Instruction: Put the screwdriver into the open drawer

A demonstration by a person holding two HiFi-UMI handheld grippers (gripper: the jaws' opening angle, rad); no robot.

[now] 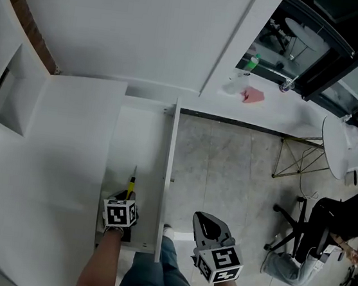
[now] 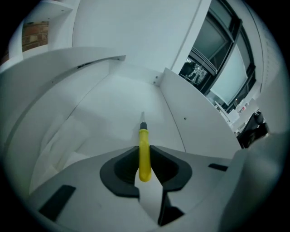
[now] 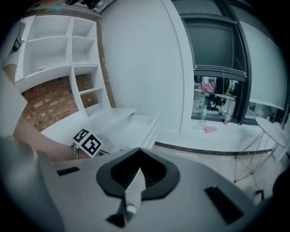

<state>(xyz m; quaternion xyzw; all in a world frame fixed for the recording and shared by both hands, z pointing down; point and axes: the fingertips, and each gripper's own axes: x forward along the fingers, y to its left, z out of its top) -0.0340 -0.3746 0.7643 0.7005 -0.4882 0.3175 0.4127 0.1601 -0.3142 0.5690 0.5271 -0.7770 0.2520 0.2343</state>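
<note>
Left claw (image 2: 144, 152) pinches the screwdriver (image 2: 144, 138) by its smooth, rounded yellow plastic handle. The dark ribbed pads press on both sides of it, and the butt end sits back between them. Ahead of the handle come a short black collar and a thin metal shaft that points straight along the drawer (image 2: 113, 99). In the head view this claw (image 1: 127, 196) hangs tilted down inside the near end of the drawer (image 1: 147, 129), and the screwdriver (image 1: 131, 183) lies lengthwise over the drawer's flat bottom. Whether the tip touches the bottom cannot be told.

The drawer is a long, shallow, matte white box with straight board walls, pulled out from under the plain white worktop (image 1: 48, 155). Its right wall shows as a narrow upright panel with small screw holes.

Right claw (image 3: 136, 174) has its pale, wedge-shaped jaws pressed together with nothing between them. In the head view it (image 1: 210, 229) hangs over the grey, mottled stone-like floor (image 1: 229, 158), to the right of the drawer and apart from it.
</note>
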